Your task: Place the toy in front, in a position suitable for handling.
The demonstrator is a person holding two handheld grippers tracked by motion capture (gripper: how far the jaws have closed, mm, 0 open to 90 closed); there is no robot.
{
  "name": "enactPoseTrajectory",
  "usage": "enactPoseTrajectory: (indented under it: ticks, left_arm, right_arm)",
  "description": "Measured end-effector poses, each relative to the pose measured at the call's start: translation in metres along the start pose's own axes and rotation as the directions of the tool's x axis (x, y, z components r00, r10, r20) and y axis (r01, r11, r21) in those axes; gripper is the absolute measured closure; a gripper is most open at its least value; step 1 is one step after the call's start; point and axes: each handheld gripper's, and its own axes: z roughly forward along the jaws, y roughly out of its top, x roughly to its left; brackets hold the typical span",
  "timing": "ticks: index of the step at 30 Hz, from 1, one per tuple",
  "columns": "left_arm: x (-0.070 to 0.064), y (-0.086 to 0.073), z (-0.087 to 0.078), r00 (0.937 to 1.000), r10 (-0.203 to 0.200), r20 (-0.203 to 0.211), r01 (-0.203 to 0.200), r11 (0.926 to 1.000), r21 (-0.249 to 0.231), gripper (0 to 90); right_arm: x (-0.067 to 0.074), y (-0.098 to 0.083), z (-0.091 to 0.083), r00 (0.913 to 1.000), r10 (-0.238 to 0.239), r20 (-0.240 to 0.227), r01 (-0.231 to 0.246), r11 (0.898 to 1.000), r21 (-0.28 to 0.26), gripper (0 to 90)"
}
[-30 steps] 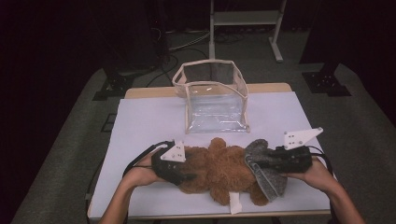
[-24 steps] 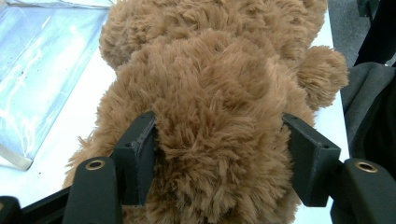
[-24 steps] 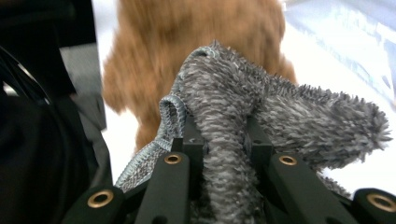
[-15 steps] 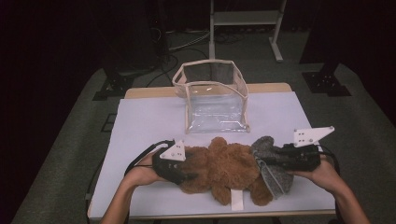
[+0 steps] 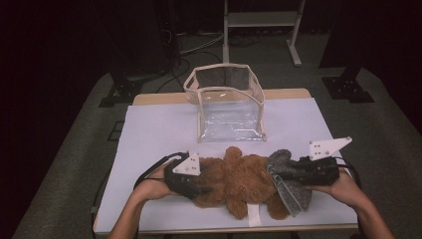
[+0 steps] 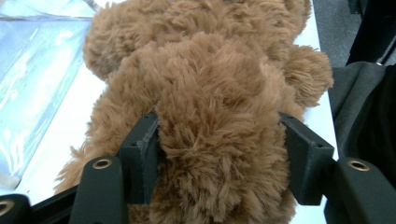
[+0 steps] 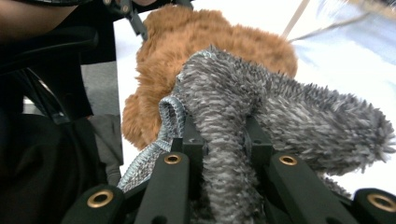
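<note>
The brown bear (image 5: 239, 181) lies flat near the front edge of the desk (image 5: 149, 134), at about 6 o'clock from the clear bag (image 5: 226, 104), which stands open-topped just behind it. At the bear's 9 o'clock end the left gripper (image 5: 199, 189) has its jaws around a thick fold of fur; they have just been closing, and in the left gripper view the pads press into the plush on both sides (image 6: 215, 154). At the 3 o'clock end the right gripper (image 5: 283, 174) has its jaws pinched tight on a grey fuzzy garment (image 5: 288, 181), which looks like a small hat or sock being drawn off the bear or onto it; I cannot tell which. The main risk, as I see it, is that the left jaws hold only loose pile, so a hard pull from the right could drag the whole bear along the desk and towards the near edge. The grey knit could also stretch or slip out of the narrow pinch, since the right jaws seem to grip just a ridge of it (image 7: 224, 140). A sweep towards 12 o'clock might knock the light bag over.
</note>
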Motion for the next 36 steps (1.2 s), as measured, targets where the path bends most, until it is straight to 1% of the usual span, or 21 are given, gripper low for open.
enactPoseTrajectory:
  ticks: [2,4,5,7,8,11,12,15,17,18,20,23,24,26,27,28,30,32,33,35,36]
  left_arm:
    - [0.000,0.004,0.003,0.9999,0.013,0.009,-0.013,0.9999,-0.004,37.9]
    - [-0.001,0.006,0.005,0.9996,0.024,0.015,-0.023,0.9997,-0.009,37.9]
    - [-0.002,0.007,0.006,0.9995,0.027,0.017,-0.027,0.9996,-0.011,38.1]
    - [-0.003,0.008,0.008,0.9990,0.038,0.023,-0.038,0.9993,-0.008,38.2]
    - [-0.003,0.008,0.007,0.9989,0.043,0.021,-0.043,0.9991,-0.002,38.2]
    - [-0.002,0.006,0.003,0.9995,0.028,0.014,-0.028,0.9996,-0.008,36.4]
    - [0.000,0.005,0.001,0.9997,0.023,0.008,-0.023,0.9996,-0.017,34.7]
    - [0.003,0.003,-0.006,1.0000,-0.002,0.009,0.002,0.9992,-0.039,31.0]
    - [0.005,0.002,-0.009,0.9998,-0.018,0.003,0.018,0.9993,-0.033,28.2]
    - [0.005,0.002,-0.010,0.9998,-0.022,0.002,0.022,0.9991,-0.036,27.3]
    - [0.004,0.002,-0.008,0.9995,-0.028,0.012,0.028,0.9989,-0.039,29.1]
    - [0.002,0.002,0.003,0.9994,-0.017,0.030,0.017,0.9998,-0.009,35.1]
    - [0.001,0.002,0.006,0.9993,-0.020,0.033,0.020,0.9997,-0.014,36.5]
    - [0.000,0.002,0.008,0.9988,-0.024,0.043,0.025,0.9995,-0.021,38.3]
    - [-0.001,0.003,0.009,0.9985,-0.022,0.050,0.023,0.9995,-0.023,38.6]
    - [-0.002,0.005,0.012,0.9981,-0.015,0.059,0.016,0.9996,-0.022,39.1]
    - [-0.004,0.008,0.015,0.9979,0.008,0.064,-0.007,0.9999,-0.015,39.4]
    - [-0.004,0.009,0.014,0.9981,0.011,0.061,-0.010,0.9999,-0.010,39.3]
    - [-0.004,0.008,0.013,0.9983,0.005,0.058,-0.004,0.9998,-0.019,39.2]
    - [-0.003,0.006,0.009,0.9983,0.002,0.059,0.000,0.9995,-0.032,38.7]
    - [-0.003,0.006,0.006,0.9985,0.003,0.054,-0.001,0.9993,-0.036,37.8]
  right_arm:
    - [0.000,0.017,0.001,0.9993,-0.038,0.004,0.038,0.999,0.014,75.2]
    - [-0.001,0.034,0.008,0.9973,-0.073,-0.001,0.073,0.996,0.041,75.2]
    - [-0.003,0.041,0.014,0.9967,-0.081,-0.006,0.081,0.995,0.060,75.2]
    - [-0.006,0.052,0.029,0.9940,-0.108,-0.019,0.109,0.988,0.110,75.1]
    - [-0.007,0.054,0.034,0.9937,-0.109,-0.026,0.111,0.986,0.125,75.1]
    - [-0.006,0.050,0.048,0.9922,-0.120,-0.035,0.125,0.973,0.193,75.4]
    - [-0.004,0.047,0.049,0.9925,-0.116,-0.038,0.122,0.972,0.200,75.7]
    - [0.002,0.034,0.051,0.9925,-0.112,-0.049,0.120,0.971,0.207,76.0]
    - [0.007,0.027,0.049,0.9935,-0.101,-0.052,0.109,0.974,0.201,76.2]
    - [0.008,0.025,0.048,0.9928,-0.105,-0.056,0.115,0.973,0.199,76.2]
    - [0.009,0.024,0.046,0.9930,-0.106,-0.053,0.114,0.973,0.199,76.2]
    - [0.011,0.030,0.048,0.9908,-0.122,-0.058,0.132,0.966,0.220,76.1]
    - [0.012,0.036,0.049,0.9893,-0.135,-0.055,0.144,0.963,0.229,76.0]
    - [0.010,0.048,0.050,0.9863,-0.158,-0.048,0.165,0.959,0.230,76.0]
    - [0.009,0.053,0.052,0.9858,-0.162,-0.045,0.168,0.961,0.222,76.0]
    - [0.008,0.057,0.055,0.9852,-0.164,-0.049,0.171,0.961,0.218,76.0]
    - [0.005,0.062,0.062,0.9842,-0.169,-0.053,0.177,0.958,0.226,75.9]
    - [0.004,0.060,0.068,0.9849,-0.162,-0.060,0.172,0.957,0.236,75.9]
    - [0.003,0.058,0.067,0.9865,-0.153,-0.059,0.162,0.960,0.230,75.9]
    - [0.001,0.049,0.063,0.9879,-0.147,-0.049,0.154,0.960,0.233,76.1]
    - [0.001,0.043,0.060,0.9895,-0.135,-0.051,0.143,0.963,0.227,76.3]
